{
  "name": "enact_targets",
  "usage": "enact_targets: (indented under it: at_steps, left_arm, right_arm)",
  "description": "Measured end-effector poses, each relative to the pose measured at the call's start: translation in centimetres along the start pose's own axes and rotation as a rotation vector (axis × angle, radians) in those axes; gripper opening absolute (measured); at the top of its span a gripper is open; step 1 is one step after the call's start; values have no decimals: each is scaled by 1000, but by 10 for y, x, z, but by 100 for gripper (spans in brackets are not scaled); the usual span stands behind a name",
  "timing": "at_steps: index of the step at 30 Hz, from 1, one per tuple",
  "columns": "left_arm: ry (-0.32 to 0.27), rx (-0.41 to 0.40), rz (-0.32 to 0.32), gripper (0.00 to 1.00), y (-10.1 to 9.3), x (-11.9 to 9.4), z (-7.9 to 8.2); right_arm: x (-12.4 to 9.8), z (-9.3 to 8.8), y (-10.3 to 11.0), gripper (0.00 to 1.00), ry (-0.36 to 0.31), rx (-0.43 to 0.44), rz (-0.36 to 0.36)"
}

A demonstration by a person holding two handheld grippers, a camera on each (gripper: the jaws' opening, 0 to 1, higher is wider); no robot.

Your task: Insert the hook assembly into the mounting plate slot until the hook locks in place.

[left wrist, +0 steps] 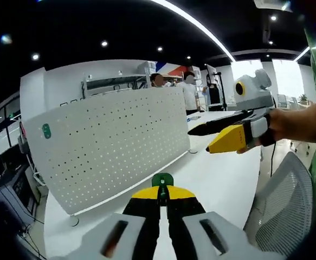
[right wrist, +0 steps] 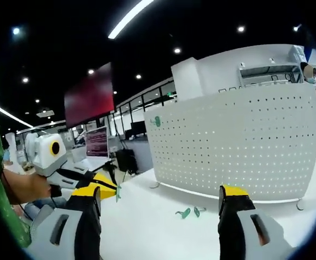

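a green hook (left wrist: 162,179) sits clamped between the left gripper (left wrist: 162,196) jaws, low centre of the left gripper view. more green hooks (right wrist: 189,212) lie on the white table (right wrist: 147,222), lower middle of the right gripper view. the right gripper (right wrist: 160,203) jaws stand wide apart. behind, the white pegboard (right wrist: 239,146) stands upright.

Pegboard (right wrist: 239,143) stands on table (right wrist: 147,227); two hooks (right wrist: 189,212) lie before it
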State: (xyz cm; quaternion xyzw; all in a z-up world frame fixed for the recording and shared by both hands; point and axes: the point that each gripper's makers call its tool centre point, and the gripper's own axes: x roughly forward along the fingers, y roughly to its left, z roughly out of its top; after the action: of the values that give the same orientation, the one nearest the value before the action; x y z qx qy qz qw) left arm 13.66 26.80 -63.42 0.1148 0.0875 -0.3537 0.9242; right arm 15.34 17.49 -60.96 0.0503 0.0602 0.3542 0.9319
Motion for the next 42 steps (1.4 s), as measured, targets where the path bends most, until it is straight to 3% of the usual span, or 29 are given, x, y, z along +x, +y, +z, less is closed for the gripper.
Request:
enact_targets:
  at_steps: [10,21,34,42]
  left_arm:
    - [-13,-53,53,3,13,0,7]
    - [-53,-81,155,3,43,1,26]
    - [-128,-66,284,3,98,8,74]
    - [-179,-112,362,3,137,15,100]
  right_arm:
    - [-4,6,1,92,-12,-24,-2]
    - [-6,9,-3,92,-16,-25,3]
    - [-11,15,-16,91,-19,-32,-1]
    - [-11,19,-20,91,-30,-31,1]
